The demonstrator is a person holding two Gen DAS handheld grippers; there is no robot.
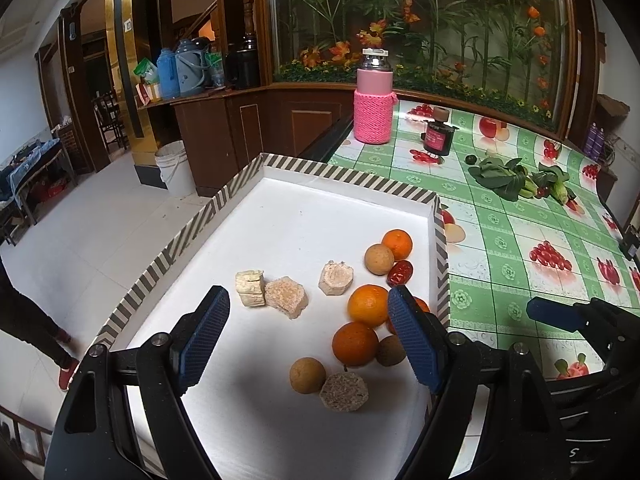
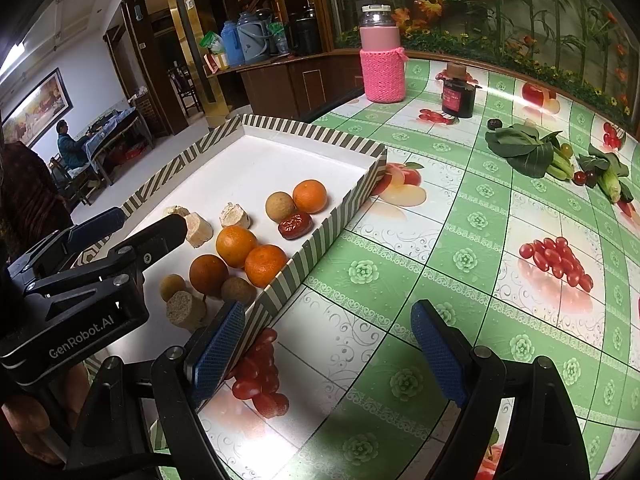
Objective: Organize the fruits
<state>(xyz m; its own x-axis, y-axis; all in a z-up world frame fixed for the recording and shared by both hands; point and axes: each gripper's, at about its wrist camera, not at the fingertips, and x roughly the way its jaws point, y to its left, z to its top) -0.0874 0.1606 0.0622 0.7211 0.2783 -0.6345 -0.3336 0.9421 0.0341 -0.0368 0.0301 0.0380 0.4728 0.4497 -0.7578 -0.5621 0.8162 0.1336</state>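
The left hand-held gripper (image 1: 308, 328), its ribbed blue pads spread and empty, hovers over a striped-rim cardboard tray (image 1: 344, 178) holding round oranges (image 1: 368, 306), tan longans (image 1: 307, 375), a wrinkled red date (image 1: 399, 273). The right hand-held gripper (image 2: 328, 354), equally spread, hangs above the glossy green-checked worktop (image 2: 472, 216).

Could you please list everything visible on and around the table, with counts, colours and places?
Tray: one, white with striped rim, table's left edge.
Oranges: four, orange, tray's right side.
Longans: four, tan, among the oranges.
Red date: one, dark red, by tray's right wall.
Beige chunks: four, pale, tray middle and front.
Pink bottle: one, knitted sleeve, table's far edge.
Dark jar: one, right of the bottle.
Leafy greens: two bunches, far right.
Tablecloth: green-white, fruit print.
Left gripper: open, over the tray.
Right gripper: open, over the tablecloth.
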